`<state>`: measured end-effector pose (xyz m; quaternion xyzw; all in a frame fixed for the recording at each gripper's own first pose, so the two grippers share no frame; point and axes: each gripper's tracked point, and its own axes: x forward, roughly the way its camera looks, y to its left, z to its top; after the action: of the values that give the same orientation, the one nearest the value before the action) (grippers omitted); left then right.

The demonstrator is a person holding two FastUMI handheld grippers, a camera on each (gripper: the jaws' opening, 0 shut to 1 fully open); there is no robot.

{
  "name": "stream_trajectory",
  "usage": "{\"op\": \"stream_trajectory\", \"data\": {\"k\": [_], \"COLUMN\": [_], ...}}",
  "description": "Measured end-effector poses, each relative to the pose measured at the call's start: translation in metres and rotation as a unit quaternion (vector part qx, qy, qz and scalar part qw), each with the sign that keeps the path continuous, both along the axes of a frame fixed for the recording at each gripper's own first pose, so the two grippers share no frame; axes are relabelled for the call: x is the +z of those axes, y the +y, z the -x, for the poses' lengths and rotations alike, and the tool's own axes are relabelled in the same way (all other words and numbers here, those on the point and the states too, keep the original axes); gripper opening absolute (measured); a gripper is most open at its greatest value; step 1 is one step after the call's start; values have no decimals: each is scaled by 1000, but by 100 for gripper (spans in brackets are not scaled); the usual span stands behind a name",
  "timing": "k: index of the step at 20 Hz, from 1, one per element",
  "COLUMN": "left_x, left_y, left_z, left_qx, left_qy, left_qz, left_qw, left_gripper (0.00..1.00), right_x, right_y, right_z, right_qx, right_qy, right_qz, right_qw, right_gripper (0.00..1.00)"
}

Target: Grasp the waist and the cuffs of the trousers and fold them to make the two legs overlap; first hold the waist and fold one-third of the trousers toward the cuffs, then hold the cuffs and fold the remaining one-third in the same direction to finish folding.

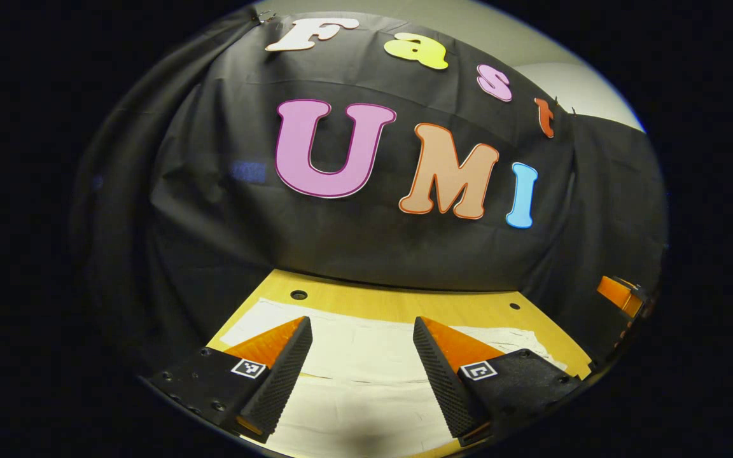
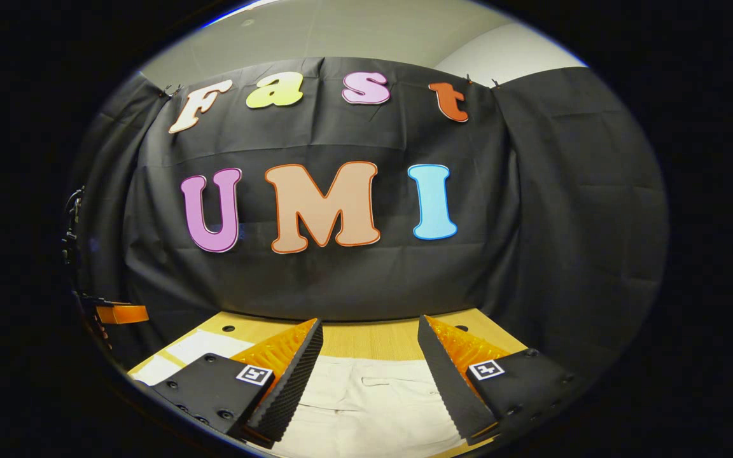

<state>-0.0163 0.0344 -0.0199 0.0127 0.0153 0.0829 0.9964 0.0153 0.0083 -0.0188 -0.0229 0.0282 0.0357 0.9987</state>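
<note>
Cream-white trousers (image 1: 366, 375) lie flat on the wooden table (image 1: 398, 304). In the left gripper view my left gripper (image 1: 363, 324) hovers open above the cloth, its fingers wide apart with nothing between them. In the right gripper view the trousers (image 2: 369, 401) show a pocket seam, which suggests the waist end. My right gripper (image 2: 369, 326) stands open over it, also holding nothing. The other gripper (image 1: 621, 294) peeks in at the right edge of the left gripper view, and again as the other gripper (image 2: 118, 313) at the left edge of the right gripper view.
The black cloth wall (image 1: 366, 235) closes the table's far side close behind the trousers. Small round holes (image 1: 298, 295) mark the tabletop near its far edge. A white wall and ceiling (image 2: 341, 32) rise above the cloth.
</note>
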Motion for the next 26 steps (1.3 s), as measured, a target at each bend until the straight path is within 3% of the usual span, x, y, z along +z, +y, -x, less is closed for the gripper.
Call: {"op": "stream_trajectory", "data": {"k": [5,11,14,17,18,20,26], "left_x": [-21,-90,-128,-159,-168,-187,-242], "left_y": [7,38,52,67,72,80,97], "left_z": [10,31,44,51,55,67,106], "left_qx": [-15,-61,-95,-128,-136,-152,-194], "left_qy": [30,143,208,261,281,316,410], "left_qz": [-8,-60,-81,-101,-107,-125,-174], "left_qw": [999,986,970,952,944,928,874], "left_gripper": [94,94,95,95,95,95,94], "right_x": [-3,-15,-34,-50,-55,-66,-86], "right_y": [6,16,20,27,29,31,29], "right_z": [-2,3,11,20,23,30,50], "right_qx": [14,17,13,8,7,2,-20], "right_qy": [6,18,35,49,54,63,78], "right_qz": [5,15,23,36,37,42,60], "right_qw": [1000,1000,999,998,998,997,995], "right_gripper": [92,96,92,96,92,96,96]}}
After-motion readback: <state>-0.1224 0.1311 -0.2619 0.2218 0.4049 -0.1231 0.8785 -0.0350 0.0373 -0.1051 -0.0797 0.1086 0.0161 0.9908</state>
